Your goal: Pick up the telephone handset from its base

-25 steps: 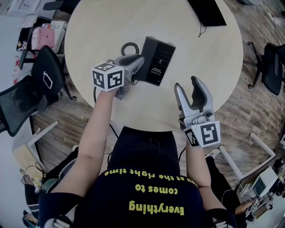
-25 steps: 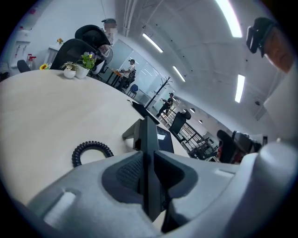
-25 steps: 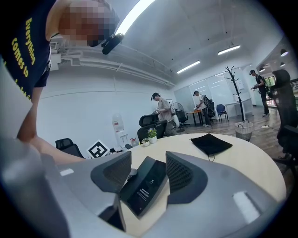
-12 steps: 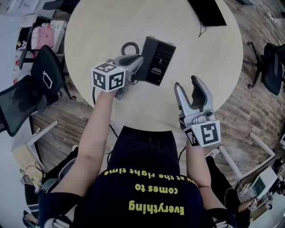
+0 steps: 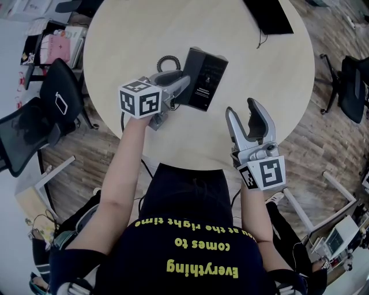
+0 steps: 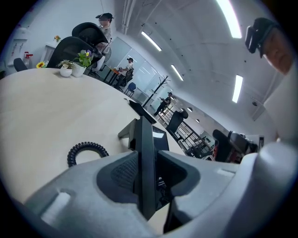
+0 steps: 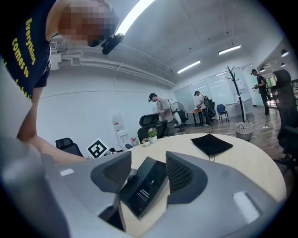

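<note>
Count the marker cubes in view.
2. One cube rides the left gripper, its jaws just opened around the handset; the other rides the right gripper over the table's edge. None hidden.

A black pouch lies at the round table's far edge.

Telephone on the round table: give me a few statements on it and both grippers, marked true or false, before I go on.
1. The right gripper grips the telephone. False: its jaws stand apart and empty near the table's edge, clear of the telephone.
2. A black part of the telephone stands between the left gripper's jaws. True; those jaws have just been opening.
3. The coiled cord lies on the table beside the telephone. True.
4. The black pouch lies under the left gripper. False: it lies at the table's far side, away from both grippers.
</note>
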